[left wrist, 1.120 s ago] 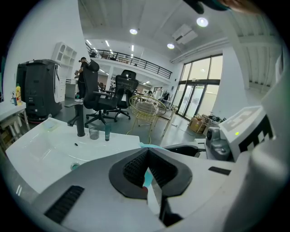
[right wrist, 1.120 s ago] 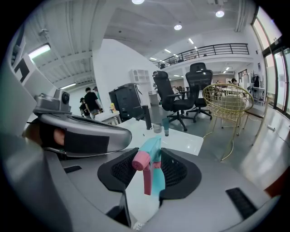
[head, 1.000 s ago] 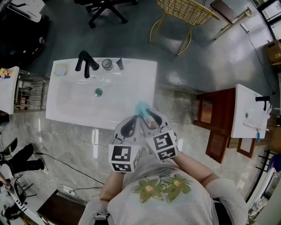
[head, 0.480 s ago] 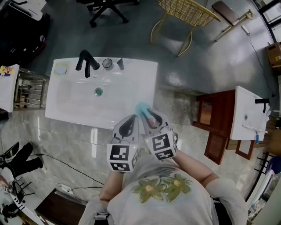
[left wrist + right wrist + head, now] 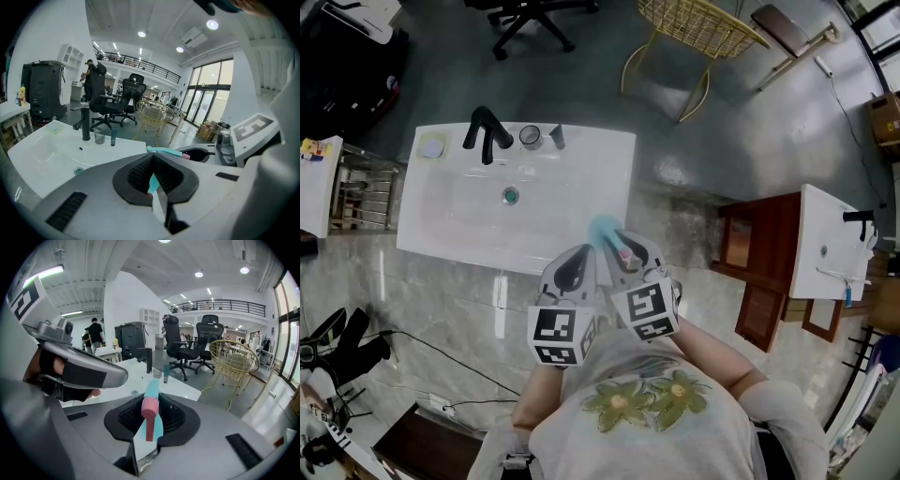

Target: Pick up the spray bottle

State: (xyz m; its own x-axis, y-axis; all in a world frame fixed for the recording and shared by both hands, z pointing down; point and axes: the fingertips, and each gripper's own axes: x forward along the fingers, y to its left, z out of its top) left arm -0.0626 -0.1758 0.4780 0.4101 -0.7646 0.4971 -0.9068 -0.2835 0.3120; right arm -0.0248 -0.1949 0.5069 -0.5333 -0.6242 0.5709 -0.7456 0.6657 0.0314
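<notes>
A spray bottle with a teal head (image 5: pixel 603 230) and a pink trigger (image 5: pixel 150 411) is held up in front of me, over the near right corner of the white sink (image 5: pixel 581 159). My left gripper (image 5: pixel 578 267) is shut on the bottle's body, of which a teal and clear sliver (image 5: pixel 153 183) shows between the pads. My right gripper (image 5: pixel 623 251) sits beside it on the right. Its jaws have just been closing, and its pads now press on the sprayer head with the pink trigger between them. The rest of the bottle is hidden by the grippers.
On the sink's far edge stand a black faucet (image 5: pixel 485 131), a glass (image 5: pixel 529 137), a small bottle (image 5: pixel 556 137) and a soap dish (image 5: pixel 430 147). A gold wire chair (image 5: pixel 694 23) and a wooden cabinet (image 5: pixel 759 253) stand on the floor to the right.
The right gripper's jaws have drawn in around the sprayer head and the gripper has rolled slightly. Both hands stay where they were.
</notes>
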